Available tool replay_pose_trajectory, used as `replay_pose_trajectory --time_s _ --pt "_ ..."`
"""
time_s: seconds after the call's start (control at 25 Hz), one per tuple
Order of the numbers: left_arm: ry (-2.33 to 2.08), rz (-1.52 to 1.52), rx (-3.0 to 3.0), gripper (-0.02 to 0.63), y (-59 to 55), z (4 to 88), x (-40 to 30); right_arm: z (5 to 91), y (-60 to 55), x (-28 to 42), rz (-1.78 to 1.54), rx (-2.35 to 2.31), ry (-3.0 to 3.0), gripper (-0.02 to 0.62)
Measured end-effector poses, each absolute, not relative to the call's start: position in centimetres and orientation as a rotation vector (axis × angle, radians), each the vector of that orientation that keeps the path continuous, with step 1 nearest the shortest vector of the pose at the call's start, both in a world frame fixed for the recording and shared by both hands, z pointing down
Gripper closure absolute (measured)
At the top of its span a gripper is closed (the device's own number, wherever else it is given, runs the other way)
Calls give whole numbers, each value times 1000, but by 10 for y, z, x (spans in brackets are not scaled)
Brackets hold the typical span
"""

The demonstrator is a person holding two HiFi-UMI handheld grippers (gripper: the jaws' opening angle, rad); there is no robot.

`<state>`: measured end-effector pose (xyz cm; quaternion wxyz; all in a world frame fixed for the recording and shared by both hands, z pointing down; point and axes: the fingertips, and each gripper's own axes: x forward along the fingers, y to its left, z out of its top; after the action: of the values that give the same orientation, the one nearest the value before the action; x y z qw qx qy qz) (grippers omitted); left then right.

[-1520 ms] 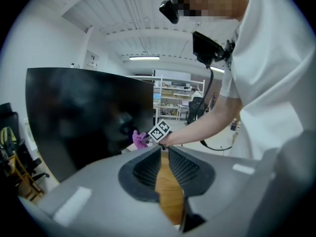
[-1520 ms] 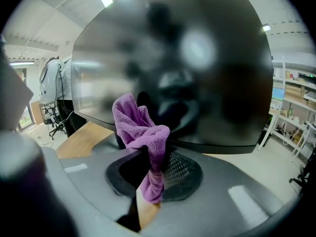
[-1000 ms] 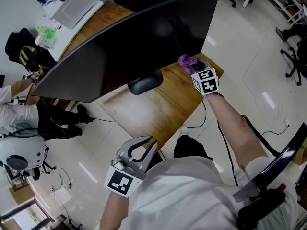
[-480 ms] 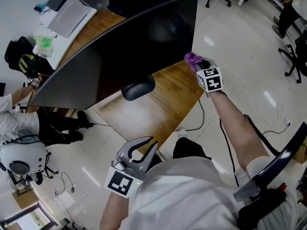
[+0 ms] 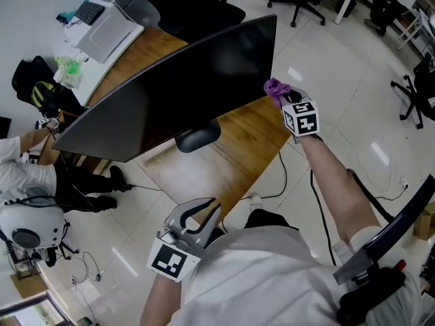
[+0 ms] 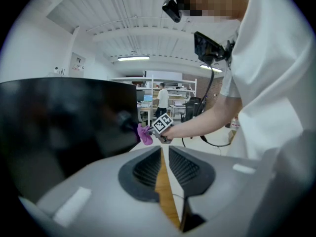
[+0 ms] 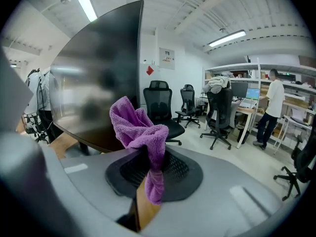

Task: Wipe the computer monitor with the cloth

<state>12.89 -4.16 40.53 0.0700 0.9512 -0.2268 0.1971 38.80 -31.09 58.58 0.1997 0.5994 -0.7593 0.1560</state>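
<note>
Head view. Curved dark monitor (image 5: 170,87) upright on wooden desk (image 5: 231,155), screen off, oval stand base (image 5: 197,139) under its lower edge.

Right gripper (image 5: 284,95): arm outstretched, up at the monitor's lower right corner. Clenched on a purple cloth (image 5: 274,87), with a bunched tuft sticking out past the jaw tips, right at the screen's right edge. Touching or just off it: not resolvable from this view.

Right gripper view. Same grasp seen close: jaws closed on the cloth's middle, one end flopped upward toward the screen, the other hanging down through the slit. Glossy screen face filling the left side, cloth in front of its lower edge. Contact with the glass not clear here either.

Left gripper (image 5: 204,209): low, close to the torso, off the desk's near edge, well apart from the monitor.

Left gripper view. Jaws drawn together to a thin slit, nothing between them, only a strip of desk visible through it. Aimed toward the right gripper and cloth at the monitor's edge.

Background: black office chairs (image 7: 160,107) behind the monitor, standing person (image 7: 271,107) at the far shelves, seated person (image 5: 20,168) at far left of head view.
</note>
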Motion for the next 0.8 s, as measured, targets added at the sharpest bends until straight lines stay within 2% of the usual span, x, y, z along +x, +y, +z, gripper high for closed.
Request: replay_pose_trajectory --time_s 0.8 --pt "-704 508 2948 537 -46 386 109 437 -323 399 242 1859 -2214 546"
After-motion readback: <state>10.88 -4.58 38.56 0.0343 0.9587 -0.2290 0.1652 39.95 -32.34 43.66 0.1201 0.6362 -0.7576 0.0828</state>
